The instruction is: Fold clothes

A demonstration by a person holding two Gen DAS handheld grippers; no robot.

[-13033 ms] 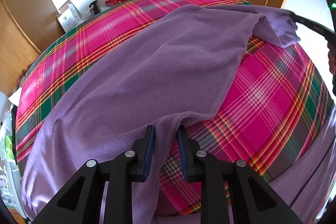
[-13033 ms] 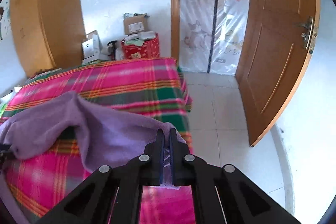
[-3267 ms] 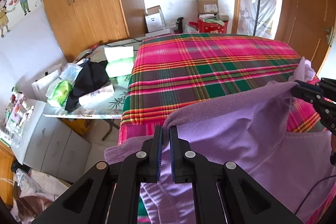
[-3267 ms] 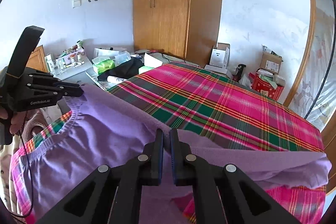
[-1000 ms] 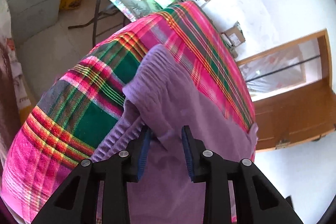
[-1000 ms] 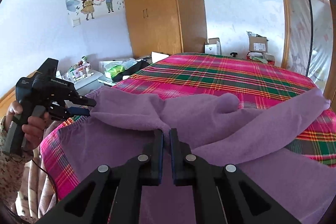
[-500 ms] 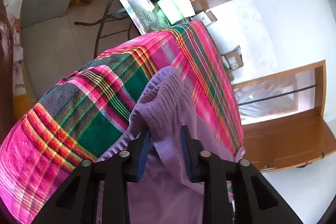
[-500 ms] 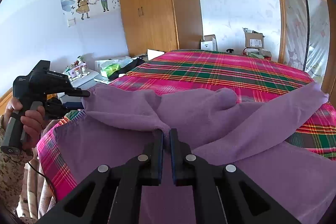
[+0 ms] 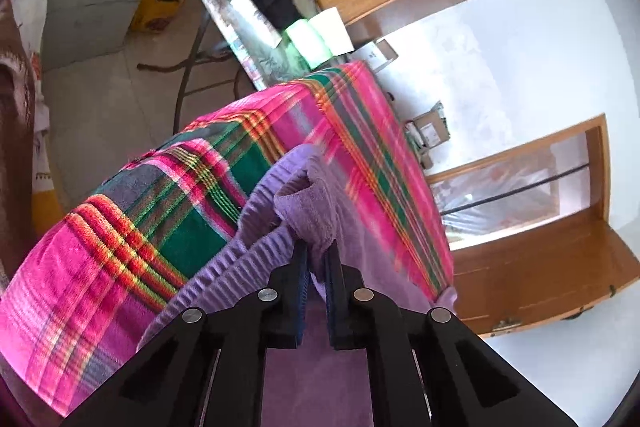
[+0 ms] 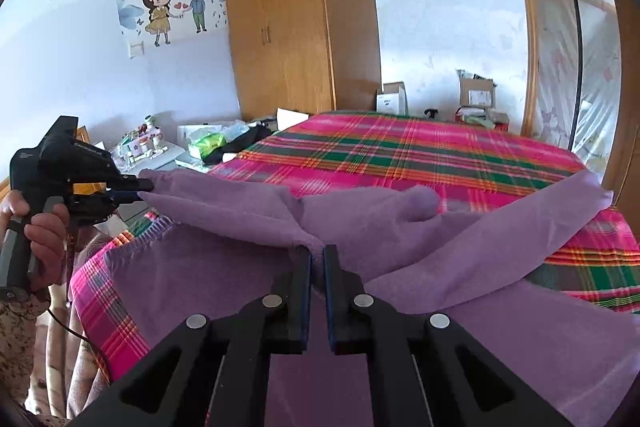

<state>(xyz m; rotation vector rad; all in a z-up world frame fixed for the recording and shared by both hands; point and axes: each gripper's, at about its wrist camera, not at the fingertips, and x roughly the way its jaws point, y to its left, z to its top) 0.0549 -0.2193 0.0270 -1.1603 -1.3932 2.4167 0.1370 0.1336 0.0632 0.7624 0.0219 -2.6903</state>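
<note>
A purple fleece garment [image 10: 460, 239] lies on the bed's pink and green plaid cover [image 10: 420, 151]. Its elastic waistband [image 9: 256, 223] lies near the bed's left edge. My left gripper [image 9: 316, 251] is shut on a folded corner of the purple cloth just above the waistband; it also shows at the left of the right wrist view [image 10: 136, 189], held in a hand. My right gripper [image 10: 317, 251] is shut on the folded-over edge of the same garment near its middle. One leg [image 10: 560, 215] stretches to the right across the bed.
A side table [image 9: 240, 39] with tissue packs, a black cloth and bottles stands beside the bed's left side. A wooden wardrobe [image 10: 296, 27] stands behind it. Cardboard boxes [image 10: 476, 93] sit at the far wall. A wooden door [image 9: 536, 279] is on the right.
My left gripper's jaws have closed from a wide gap onto the folded purple corner. The right gripper has stayed shut on the fold, which has shifted a little forward over the garment.
</note>
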